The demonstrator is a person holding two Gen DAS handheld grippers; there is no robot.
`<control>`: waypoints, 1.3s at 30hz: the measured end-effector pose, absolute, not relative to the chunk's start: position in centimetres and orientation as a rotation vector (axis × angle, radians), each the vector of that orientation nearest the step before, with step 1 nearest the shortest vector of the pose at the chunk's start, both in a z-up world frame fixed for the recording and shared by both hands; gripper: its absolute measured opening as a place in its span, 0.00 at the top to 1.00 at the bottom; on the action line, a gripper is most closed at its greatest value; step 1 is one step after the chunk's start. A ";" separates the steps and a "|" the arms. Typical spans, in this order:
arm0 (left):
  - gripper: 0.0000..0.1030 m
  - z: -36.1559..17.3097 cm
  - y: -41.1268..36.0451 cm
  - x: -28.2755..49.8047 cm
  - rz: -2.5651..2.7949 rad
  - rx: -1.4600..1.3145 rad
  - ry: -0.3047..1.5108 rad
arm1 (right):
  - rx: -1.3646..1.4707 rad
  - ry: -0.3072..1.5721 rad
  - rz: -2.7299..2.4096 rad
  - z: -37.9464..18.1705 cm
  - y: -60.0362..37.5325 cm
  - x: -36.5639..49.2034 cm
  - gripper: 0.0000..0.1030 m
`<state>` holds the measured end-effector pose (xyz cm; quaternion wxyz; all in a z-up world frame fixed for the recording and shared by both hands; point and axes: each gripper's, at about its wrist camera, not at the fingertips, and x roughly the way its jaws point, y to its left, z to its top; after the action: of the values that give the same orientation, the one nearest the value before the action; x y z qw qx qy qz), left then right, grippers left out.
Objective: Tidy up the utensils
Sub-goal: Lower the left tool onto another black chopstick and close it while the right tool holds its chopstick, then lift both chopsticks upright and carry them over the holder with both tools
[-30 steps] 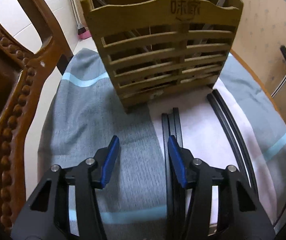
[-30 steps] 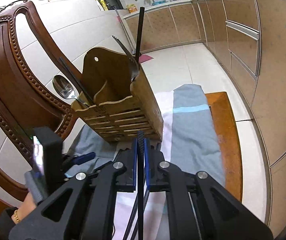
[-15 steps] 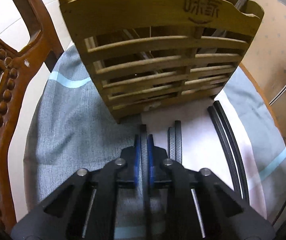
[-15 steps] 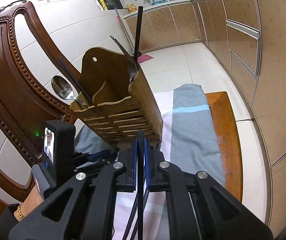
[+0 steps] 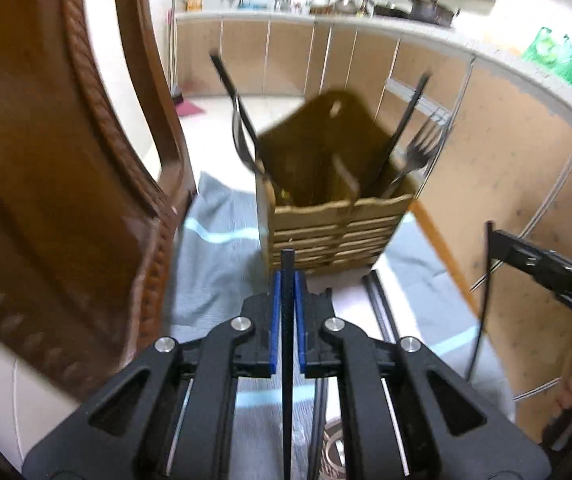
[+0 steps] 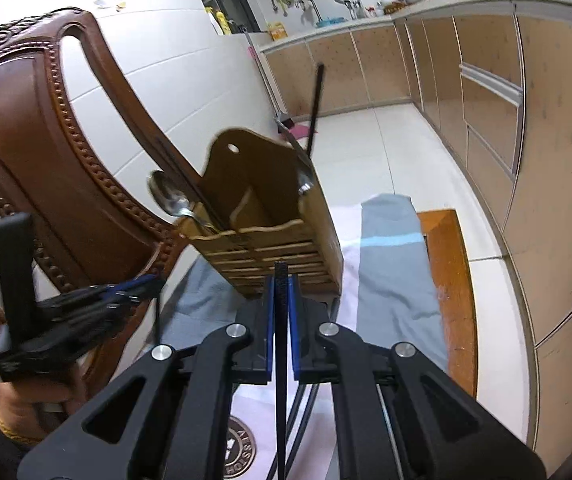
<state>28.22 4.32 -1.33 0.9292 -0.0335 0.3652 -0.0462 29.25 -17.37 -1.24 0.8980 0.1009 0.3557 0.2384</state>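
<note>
Both hand-held grippers, left (image 5: 286, 322) and right (image 6: 281, 320), clamp a chopstick (image 5: 287, 360) upright; holder (image 5: 336, 216) sits just ahead of you.

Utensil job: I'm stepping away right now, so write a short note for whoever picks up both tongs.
Left tongs: shut on a black chopstick, lifted, facing the holder.
Right tongs: shut on another black chopstick, also aimed at the holder.
Wooden utensil holder stands on the grey cloth. Already in it: spoon, fork and some chopsticks.
More chopsticks lie on the cloth by the holder's base.
Left to do: drop both held chopsticks in, then collect those on the cloth.
</note>
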 end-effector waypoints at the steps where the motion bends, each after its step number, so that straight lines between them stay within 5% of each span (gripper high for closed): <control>1: 0.94 -0.2 4.2 27.1 -0.096 -0.062 0.721 | 0.205 0.729 0.494 -0.8 -17.4 28.9 0.93; 22: 0.94 8.3 5.1 16.2 -0.136 -0.090 0.518 | 0.113 0.538 0.434 7.5 -15.8 20.7 0.93; 39: 0.94 8.0 7.6 16.6 -0.137 -0.151 0.510 | 0.022 0.367 0.311 19.2 -11.9 28.2 0.93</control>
<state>16.65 7.65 8.01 0.9625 -0.0746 0.2519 -0.0678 28.18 -11.91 19.20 0.9712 0.0109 0.1817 0.1541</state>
